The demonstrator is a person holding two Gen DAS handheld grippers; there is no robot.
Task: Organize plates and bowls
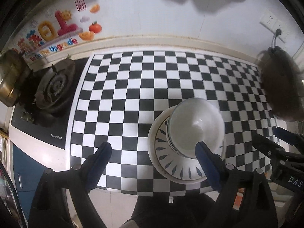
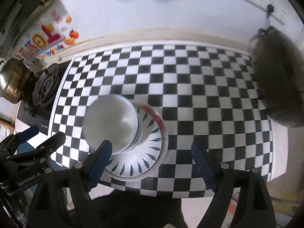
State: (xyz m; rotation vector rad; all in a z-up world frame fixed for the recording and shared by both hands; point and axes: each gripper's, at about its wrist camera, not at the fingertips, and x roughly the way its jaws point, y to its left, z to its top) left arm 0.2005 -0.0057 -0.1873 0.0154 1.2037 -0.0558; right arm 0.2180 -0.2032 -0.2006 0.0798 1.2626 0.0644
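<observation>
Plainly apart and holding nothing: left gripper and right gripper, each looking steeply down. Just ahead, white bowls stacked inside a leaf-patterned plate near the front edge of the checkered mat. Wide bare mat behind and to both sides. "GenRobot.AI" readable on the neighbouring gripper's body in the right wrist view. At left, stove burner and steel pot; wall sticker reading "Upgrade".

Both wrist views look steeply down, sharing the checkered mat.
</observation>
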